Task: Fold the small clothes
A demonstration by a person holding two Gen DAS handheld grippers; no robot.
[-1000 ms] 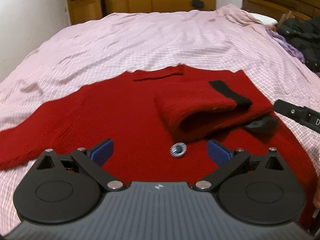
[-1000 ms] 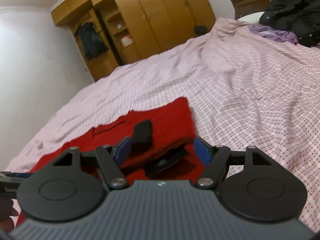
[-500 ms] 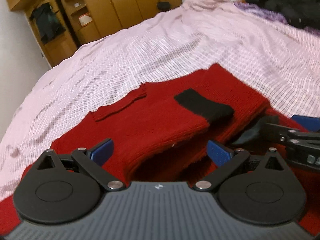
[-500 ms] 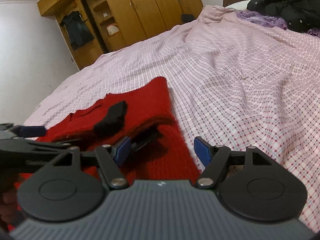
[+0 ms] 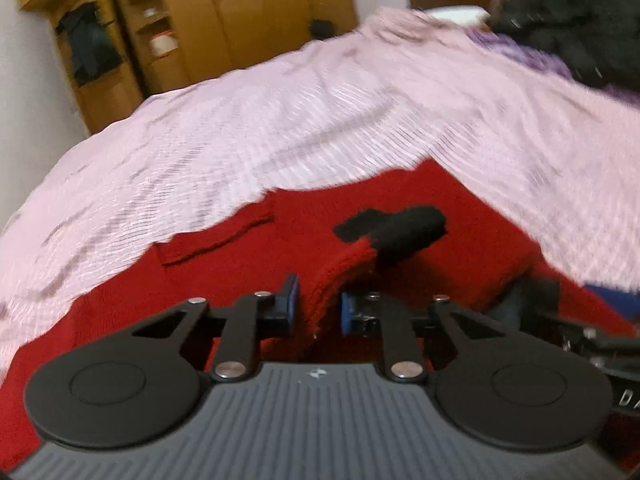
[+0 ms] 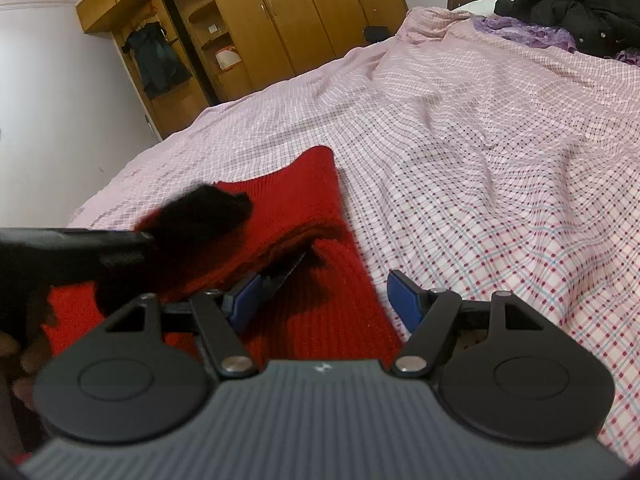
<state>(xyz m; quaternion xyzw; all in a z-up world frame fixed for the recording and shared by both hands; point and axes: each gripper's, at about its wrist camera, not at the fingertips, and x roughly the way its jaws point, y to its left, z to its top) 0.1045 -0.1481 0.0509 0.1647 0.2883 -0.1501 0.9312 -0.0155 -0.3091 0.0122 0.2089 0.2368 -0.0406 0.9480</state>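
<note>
Sweater: my red sweater (image 5: 460,216) lies flat on the checked bedspread (image 6: 500,152), near side.
Left gripper (image 5: 316,304): pinched narrow on the folded sleeve (image 5: 344,268).
Right gripper (image 6: 324,300): spread wide, holding nothing.
Risk: I fear thick knit slipping out, dropping the black cuff (image 5: 404,228) crooked.

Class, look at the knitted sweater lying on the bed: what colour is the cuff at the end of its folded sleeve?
Black, on the red knitted sweater's sleeve cuff; clearest in the left wrist view.

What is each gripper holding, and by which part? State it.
The left gripper pinches the red sweater by its folded-over sleeve, below the black cuff. The right gripper is open, holding nothing.
</note>
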